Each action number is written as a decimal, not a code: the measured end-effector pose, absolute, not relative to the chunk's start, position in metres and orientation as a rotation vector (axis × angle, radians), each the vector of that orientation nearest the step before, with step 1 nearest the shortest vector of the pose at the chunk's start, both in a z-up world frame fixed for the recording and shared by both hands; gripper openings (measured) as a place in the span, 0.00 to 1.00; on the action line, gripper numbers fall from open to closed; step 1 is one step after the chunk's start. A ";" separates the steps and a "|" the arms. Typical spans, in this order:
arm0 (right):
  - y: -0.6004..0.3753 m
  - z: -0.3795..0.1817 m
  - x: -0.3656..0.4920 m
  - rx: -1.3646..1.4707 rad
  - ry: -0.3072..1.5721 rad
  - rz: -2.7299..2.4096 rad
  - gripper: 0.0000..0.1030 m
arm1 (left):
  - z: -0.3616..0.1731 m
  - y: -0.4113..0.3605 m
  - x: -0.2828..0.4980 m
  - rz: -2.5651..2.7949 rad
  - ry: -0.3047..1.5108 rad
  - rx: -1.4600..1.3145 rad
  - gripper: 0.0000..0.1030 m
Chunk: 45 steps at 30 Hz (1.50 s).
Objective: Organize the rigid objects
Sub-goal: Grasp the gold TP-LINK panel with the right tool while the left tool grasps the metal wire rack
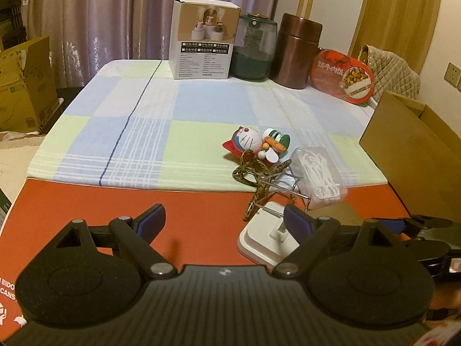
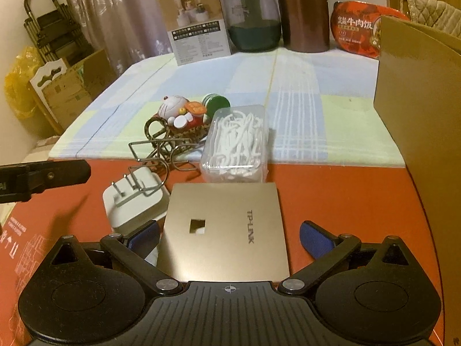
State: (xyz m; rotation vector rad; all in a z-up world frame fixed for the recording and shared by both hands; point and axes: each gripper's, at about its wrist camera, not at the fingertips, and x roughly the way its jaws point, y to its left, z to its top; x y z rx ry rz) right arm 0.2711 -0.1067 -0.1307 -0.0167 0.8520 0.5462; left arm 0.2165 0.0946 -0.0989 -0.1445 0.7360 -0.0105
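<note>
Red tabletop, lower frame: right gripper (image 2: 229, 235) wide open, straddling gold plate (image 2: 224, 230), ungripped; closing may nudge white plug (image 2: 135, 204). Left gripper (image 1: 224, 222) open, empty.

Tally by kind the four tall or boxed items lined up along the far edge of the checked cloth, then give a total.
Printed white carton: 1
Green glass jar: 1
Brown metal canister: 1
Red oval food tub: 1
Total: 4
</note>
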 end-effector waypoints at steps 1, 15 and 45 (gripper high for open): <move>-0.105 -0.131 0.271 -0.021 0.850 0.542 0.97 | -0.099 0.095 0.216 -0.011 0.736 -0.146 0.84; -0.107 -0.125 0.269 -0.031 0.838 0.521 0.82 | -0.098 0.084 0.216 -0.079 0.710 -0.112 0.84; -0.146 -0.098 0.275 0.032 0.794 0.417 0.82 | -0.125 0.048 0.277 -0.338 0.728 0.089 0.52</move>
